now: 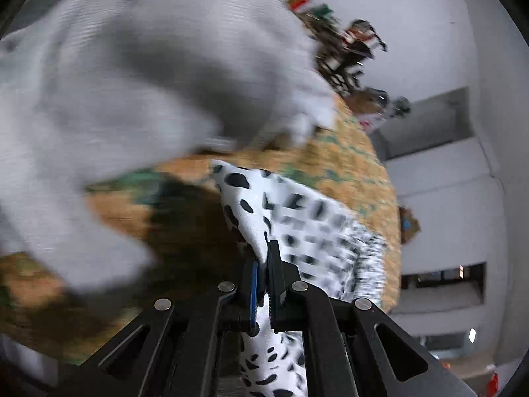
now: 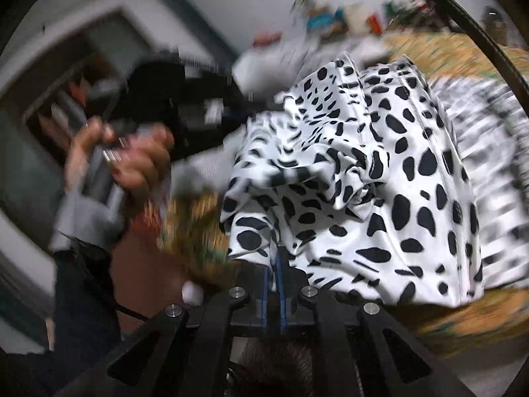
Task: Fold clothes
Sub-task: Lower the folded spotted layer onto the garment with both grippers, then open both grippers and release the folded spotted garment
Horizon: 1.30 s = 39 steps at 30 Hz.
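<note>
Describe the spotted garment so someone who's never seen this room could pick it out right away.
Find the orange-and-green patterned surface under everything. Lifted above it, both hand-held grippers, left and right, are shut on one white garment. Its black, cow-like blotches set it apart from the plain grey ribbed cloth beside it.

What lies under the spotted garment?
Orange-and-green patterned surface shows below the spotted garment, which both grippers pinch. Whatever lies directly beneath its folds is hidden.

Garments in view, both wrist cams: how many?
2. A white black-spotted garment pinched by both the left gripper and right gripper; a pale grey ribbed garment on the orange-green patterned surface. More may be hidden.
</note>
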Motion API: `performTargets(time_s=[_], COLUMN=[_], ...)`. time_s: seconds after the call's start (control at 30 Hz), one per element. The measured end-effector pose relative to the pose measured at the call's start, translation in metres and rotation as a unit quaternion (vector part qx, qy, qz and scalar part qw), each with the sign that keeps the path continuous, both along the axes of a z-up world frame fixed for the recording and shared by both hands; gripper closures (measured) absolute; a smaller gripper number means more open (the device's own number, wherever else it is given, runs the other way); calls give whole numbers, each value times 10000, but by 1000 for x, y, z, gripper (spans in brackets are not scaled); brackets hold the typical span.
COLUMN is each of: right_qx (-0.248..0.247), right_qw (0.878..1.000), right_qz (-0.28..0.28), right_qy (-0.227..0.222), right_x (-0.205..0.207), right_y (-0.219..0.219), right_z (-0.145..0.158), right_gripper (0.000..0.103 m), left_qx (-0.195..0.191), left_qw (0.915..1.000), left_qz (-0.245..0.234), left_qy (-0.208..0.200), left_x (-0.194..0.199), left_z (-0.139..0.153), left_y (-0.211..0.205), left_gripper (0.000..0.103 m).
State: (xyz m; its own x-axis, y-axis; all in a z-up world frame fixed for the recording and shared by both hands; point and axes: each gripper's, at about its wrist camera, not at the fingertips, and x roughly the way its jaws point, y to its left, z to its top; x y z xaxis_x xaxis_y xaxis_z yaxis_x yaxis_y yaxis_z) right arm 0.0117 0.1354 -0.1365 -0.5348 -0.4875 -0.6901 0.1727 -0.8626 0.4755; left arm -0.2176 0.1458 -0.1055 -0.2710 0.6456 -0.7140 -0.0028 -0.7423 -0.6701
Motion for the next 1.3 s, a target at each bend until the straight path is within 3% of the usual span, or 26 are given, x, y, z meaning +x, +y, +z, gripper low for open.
performTargets(time_s=[0.1, 0.2, 0.33, 0.37, 0.4, 0.47, 0.53, 0.57, 0.7, 0.9, 1.03, 1.17, 1.3], right_qx=[190, 390, 771, 879, 973, 1083, 1166, 1208, 1312, 686, 539, 392, -189], right_qw=[9991, 9984, 9964, 9957, 9950, 9936, 9921, 9909, 9846, 9898, 9936, 9964, 9990], right_qz=[281, 338, 326, 282, 222, 47, -263, -433, -1148, -1234, -990, -746, -350], right_qy=[-258, -229, -117, -15, 108, 313, 378, 403, 123, -164, -48, 69, -181], right_x=[-3, -1, -3, 0, 5, 13, 11, 9, -5, -22, -31, -40, -61], right_y=[-28, -39, -43, -40, -36, -23, -2, 8, 57, 85, 77, 70, 66], right_z=[-14, -13, -7, -2, 4, 19, 27, 31, 28, 16, 17, 18, 8], right_gripper=[96, 96, 85, 76, 57, 57, 58, 58, 56, 55, 54, 54, 53], left_qx=[48, -40, -313, -356, -381, -504, -654, -735, -1160, -1209, -1427, -1507, -1701], left_qw=[10000, 9999, 9994, 9992, 9991, 9984, 9975, 9969, 9926, 9846, 9766, 9731, 9552], left_qz=[67, 141, 160, 167, 196, 240, 278, 296, 221, -652, -977, -1018, -1490], left_qy=[-19, 41, 35, -11, -67, -74, -40, -5, 287, 1084, 1276, 1413, 1907], left_x=[4, 3, -1, 0, 1, 6, 11, 15, 38, 77, 94, 106, 128], left_z=[-12, -13, -14, -15, -16, -15, -13, -12, -4, 21, 17, 13, 12], left_y=[-17, -25, -26, -26, -27, -28, -29, -30, -26, 12, 33, 42, 54], left_gripper=[99, 99, 99, 99, 99, 95, 75, 71, 70, 69, 44, 44, 44])
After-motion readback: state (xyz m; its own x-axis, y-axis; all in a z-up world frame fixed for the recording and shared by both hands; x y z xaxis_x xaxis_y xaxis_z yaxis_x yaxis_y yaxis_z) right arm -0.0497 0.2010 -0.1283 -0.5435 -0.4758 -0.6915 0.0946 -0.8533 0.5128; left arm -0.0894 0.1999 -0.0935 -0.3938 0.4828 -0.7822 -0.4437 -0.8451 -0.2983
